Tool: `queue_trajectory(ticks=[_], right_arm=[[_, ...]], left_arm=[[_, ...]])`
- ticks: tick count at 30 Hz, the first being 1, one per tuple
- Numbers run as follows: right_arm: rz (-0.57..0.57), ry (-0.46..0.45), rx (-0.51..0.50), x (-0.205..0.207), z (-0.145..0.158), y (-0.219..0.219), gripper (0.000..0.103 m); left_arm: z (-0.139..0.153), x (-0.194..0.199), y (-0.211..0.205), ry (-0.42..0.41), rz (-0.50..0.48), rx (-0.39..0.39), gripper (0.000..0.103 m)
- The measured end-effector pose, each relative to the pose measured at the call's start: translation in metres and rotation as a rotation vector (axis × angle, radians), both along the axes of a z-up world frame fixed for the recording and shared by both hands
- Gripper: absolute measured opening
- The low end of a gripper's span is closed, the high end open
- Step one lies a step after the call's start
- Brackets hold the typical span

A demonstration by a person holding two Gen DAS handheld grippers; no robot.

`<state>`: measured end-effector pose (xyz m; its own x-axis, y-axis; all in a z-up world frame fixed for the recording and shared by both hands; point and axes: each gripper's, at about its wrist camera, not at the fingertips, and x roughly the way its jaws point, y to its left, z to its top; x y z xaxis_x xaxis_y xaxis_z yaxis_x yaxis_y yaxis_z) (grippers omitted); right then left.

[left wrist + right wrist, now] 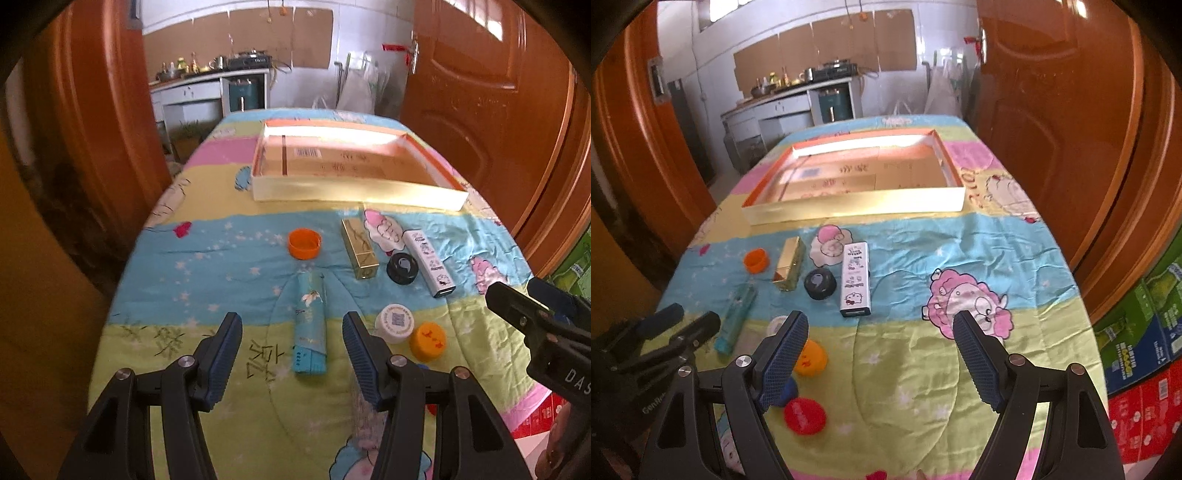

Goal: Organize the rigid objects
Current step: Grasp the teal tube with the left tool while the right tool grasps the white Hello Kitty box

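A shallow cardboard box [354, 190] [857, 206] lies open at the table's far end. Before it lie an orange cap [303, 243] [756, 260], a gold box [359, 248] [790, 263], a black lid [402, 268] [820, 283], a white cartoon-print box [430, 262] [855, 278], a teal tube box [309, 321] [735, 319], a white lid [394, 322], an orange-yellow lid [427, 340] [812, 357] and a red lid [805, 415]. My left gripper [291, 332] is open, straddling the teal box from above. My right gripper [879, 328] is open and empty over bare cloth.
The table wears a colourful cartoon quilt [923, 369]. Orange wooden doors [480, 92] flank the table on both sides. Stacked printed cartons [1145, 350] stand at the right. A kitchen counter [210, 85] is far behind.
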<state>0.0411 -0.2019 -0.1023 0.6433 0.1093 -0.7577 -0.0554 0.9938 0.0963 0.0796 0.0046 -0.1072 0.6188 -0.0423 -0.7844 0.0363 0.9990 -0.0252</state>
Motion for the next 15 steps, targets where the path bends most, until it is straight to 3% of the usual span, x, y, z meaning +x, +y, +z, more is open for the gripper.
queue_trajectory(ticks=[9, 13, 15], right_arm=[[0.027, 0.055, 0.009, 0.033, -0.017, 0.002, 0.082], [0.046, 0.072, 0.003, 0.045, -0.023, 0.004, 0.082], [0.06, 0.072, -0.005, 0.051, -0.025, 0.006, 0.082]], left_arm=[[-0.026, 0.034, 0.001, 0.092, -0.01, -0.02, 0.044], [-0.029, 0.034, 0.0, 0.077, -0.028, -0.019, 0.038], [-0.029, 0.034, 0.0, 0.067, -0.032, -0.01, 0.029]])
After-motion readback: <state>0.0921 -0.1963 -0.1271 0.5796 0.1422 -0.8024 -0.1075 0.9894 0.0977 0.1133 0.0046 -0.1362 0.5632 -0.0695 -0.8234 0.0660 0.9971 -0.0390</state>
